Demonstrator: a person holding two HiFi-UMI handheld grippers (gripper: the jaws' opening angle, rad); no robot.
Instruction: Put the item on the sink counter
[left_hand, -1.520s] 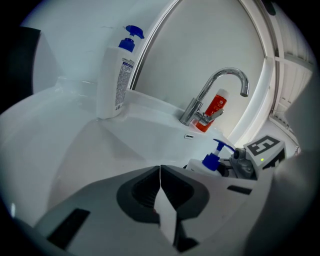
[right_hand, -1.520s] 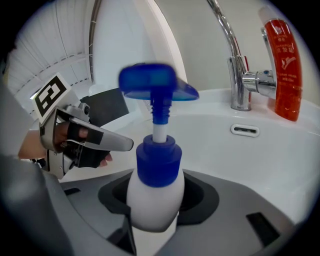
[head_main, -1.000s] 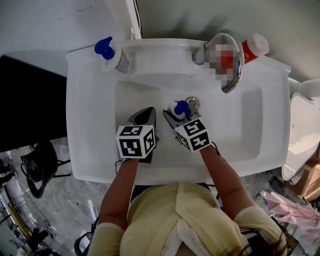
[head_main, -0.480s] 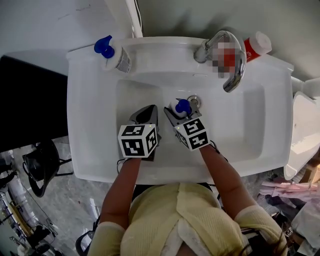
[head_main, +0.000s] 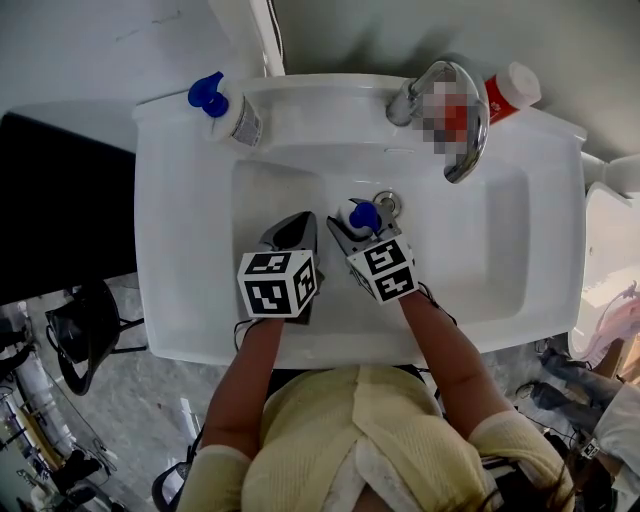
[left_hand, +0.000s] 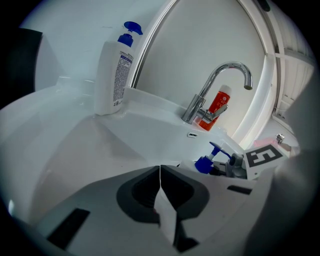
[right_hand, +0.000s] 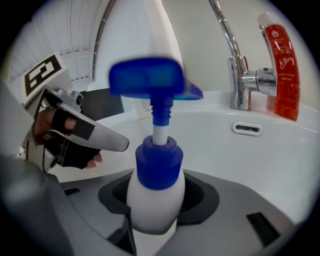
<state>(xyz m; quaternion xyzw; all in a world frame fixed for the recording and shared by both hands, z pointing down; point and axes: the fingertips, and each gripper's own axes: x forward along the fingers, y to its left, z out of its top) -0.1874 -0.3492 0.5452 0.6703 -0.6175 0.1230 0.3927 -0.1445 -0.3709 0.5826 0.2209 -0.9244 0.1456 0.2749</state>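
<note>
A small white pump bottle (head_main: 362, 214) with a blue pump head stands upright over the sink basin (head_main: 480, 250), near the drain (head_main: 386, 204). My right gripper (head_main: 352, 230) is shut on its body; in the right gripper view the bottle (right_hand: 154, 200) fills the space between the jaws, and both pads press its sides. My left gripper (head_main: 292, 232) hovers just left of it over the basin, its jaws shut together with nothing between them (left_hand: 160, 172). The white sink counter (head_main: 180, 250) frames the basin on all sides.
A taller white pump bottle (head_main: 225, 110) stands on the counter's back left corner. The chrome faucet (head_main: 465, 120) arches over the back right of the basin, with a red tube (head_main: 510, 92) behind it. A black surface (head_main: 60, 200) lies left of the sink.
</note>
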